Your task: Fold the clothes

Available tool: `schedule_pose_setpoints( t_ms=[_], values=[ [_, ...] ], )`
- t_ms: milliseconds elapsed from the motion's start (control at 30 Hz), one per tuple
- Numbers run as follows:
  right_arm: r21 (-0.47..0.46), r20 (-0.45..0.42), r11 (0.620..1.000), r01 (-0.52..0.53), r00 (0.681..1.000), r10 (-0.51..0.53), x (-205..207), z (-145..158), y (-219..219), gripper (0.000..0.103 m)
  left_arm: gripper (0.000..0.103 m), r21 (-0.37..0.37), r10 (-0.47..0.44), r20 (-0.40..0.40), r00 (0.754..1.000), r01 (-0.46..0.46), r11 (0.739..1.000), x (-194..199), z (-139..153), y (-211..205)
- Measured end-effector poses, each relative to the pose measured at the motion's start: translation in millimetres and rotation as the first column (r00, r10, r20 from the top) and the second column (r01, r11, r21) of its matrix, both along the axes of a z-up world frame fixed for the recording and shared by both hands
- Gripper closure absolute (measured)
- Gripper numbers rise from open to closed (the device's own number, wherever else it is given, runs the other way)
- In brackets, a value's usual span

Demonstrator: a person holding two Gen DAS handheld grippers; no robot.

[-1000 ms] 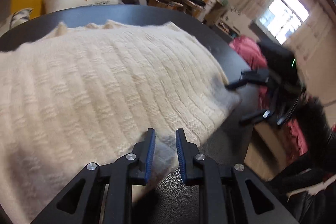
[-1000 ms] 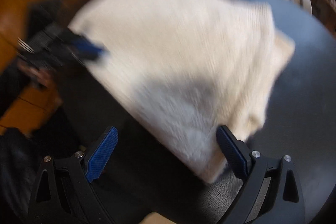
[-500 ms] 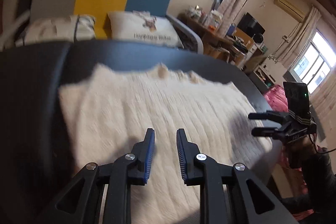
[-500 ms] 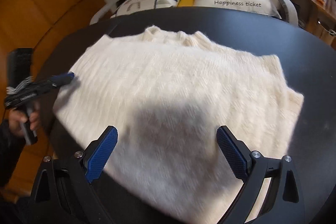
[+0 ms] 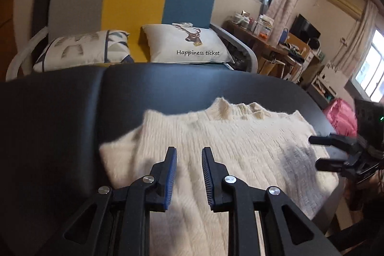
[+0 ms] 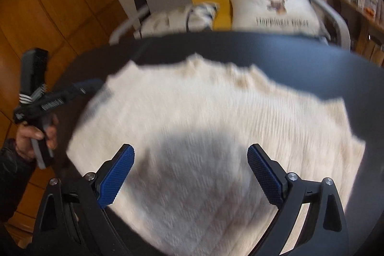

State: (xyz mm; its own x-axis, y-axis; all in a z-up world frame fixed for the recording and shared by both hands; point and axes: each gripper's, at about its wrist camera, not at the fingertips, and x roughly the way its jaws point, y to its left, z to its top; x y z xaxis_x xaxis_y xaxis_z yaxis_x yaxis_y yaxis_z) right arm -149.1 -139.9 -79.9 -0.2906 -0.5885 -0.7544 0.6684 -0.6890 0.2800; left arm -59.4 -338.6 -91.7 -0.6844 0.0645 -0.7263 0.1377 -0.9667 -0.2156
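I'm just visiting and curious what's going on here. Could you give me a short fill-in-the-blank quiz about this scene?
1. The cream sweater lies spread on a ____ table.
2. The pillow behind the table reads "Happiness ____".
3. The right hand-held gripper has its fingers spread wide, holding ____.
4. The left hand-held gripper has pads coloured ____.

Missing words: black; ticket; nothing; blue

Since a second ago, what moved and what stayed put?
Both grippers pulled up and back from the white sweater. The left gripper, low at its near edge before, now hovers above it, fingers narrowly apart. The right gripper stays wide open. Nothing was grabbed or dropped. The sweater still lies folded on the black table.
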Motion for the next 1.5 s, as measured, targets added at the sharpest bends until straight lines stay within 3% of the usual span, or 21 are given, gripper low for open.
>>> schedule_pose_setpoints(
  t_ms=[133,200,300,433,533,667,700,900,1000,1067,1167,1233,1333,1400,1500],
  values=[
    [0.118,-0.004,0.989,0.092,0.996,-0.092,-20.6,-15.0,1.6,0.006,0.081,-0.087,0.036,0.126,0.991,-0.025,0.996,-22.3,-34.2,-0.6],
    [0.188,0.021,0.974,0.123,0.991,-0.129,-28.2,-39.8,10.0,0.006,0.079,-0.056,0.060,0.102,0.993,-0.054,0.997,-17.1,-36.5,-5.2],
    [0.171,-0.022,0.981,0.090,0.996,-0.088,-19.3,-44.0,17.8,0.006,0.079,-0.023,0.103,0.053,0.993,-0.102,0.994,-8.2,-26.1,-11.2],
    [0.108,-0.051,0.987,0.117,0.992,-0.112,-25.9,-23.3,29.7,0.006,0.079,-0.100,0.107,-0.002,0.994,-0.107,0.989,-13.3,-1.8,-10.0],
    [0.040,-0.035,0.986,0.164,0.986,-0.163,-36.6,-12.4,46.1,0.006,0.079,-0.119,0.088,0.017,0.996,-0.085,0.989,-32.1,-1.9,-9.1],
    [0.067,-0.034,0.977,0.201,0.979,-0.199,-47.3,-16.5,56.8,0.006,0.078,-0.167,0.094,0.138,0.986,-0.071,0.983,-51.3,-35.0,-10.2],
    [0.074,-0.033,0.976,0.205,0.979,-0.203,-48.4,-18.6,60.0,0.006,0.077,-0.174,0.096,0.124,0.988,-0.073,0.982,-48.2,-42.3,-11.2],
    [0.117,-0.030,0.966,0.232,0.973,-0.230,-55.0,-31.7,79.3,0.006,0.077,-0.030,0.114,0.061,0.992,-0.112,0.993,-24.1,-31.2,-31.3],
    [0.131,-0.033,0.962,0.240,0.971,-0.238,-57.1,-35.2,86.7,0.006,0.077,0.006,0.108,-0.003,0.994,-0.108,0.994,-9.1,-17.2,-35.2],
    [0.093,-0.057,0.973,0.211,0.977,-0.206,-51.4,-20.5,77.9,0.006,0.077,-0.023,0.094,-0.012,0.996,-0.094,0.995,-4.9,-12.0,-33.5],
    [0.054,-0.079,0.985,0.163,0.984,-0.158,-47.2,-5.4,54.6,0.006,0.077,-0.092,0.081,0.079,0.994,-0.074,0.993,-22.5,-25.7,-33.2],
    [0.049,-0.073,0.990,0.134,0.989,-0.130,-48.1,-7.4,36.8,0.006,0.072,-0.107,0.107,0.126,0.986,-0.094,0.990,-32.1,-40.5,-37.8],
    [0.143,-0.006,0.981,0.135,0.991,-0.135,-56.4,-42.7,11.7,0.006,0.072,0.005,0.136,0.115,0.984,-0.137,0.991,-26.9,-44.3,-51.6],
    [0.166,-0.034,0.978,0.127,0.992,-0.122,-54.2,-53.8,3.8,0.002,0.072,0.091,0.156,0.099,0.983,-0.165,0.982,-10.5,-40.2,-63.0],
    [0.162,-0.046,0.977,0.135,0.991,-0.130,-51.8,-47.4,3.9,0.002,0.072,0.107,0.187,0.074,0.980,-0.194,0.975,23.0,-31.1,-76.8]
  ],
)
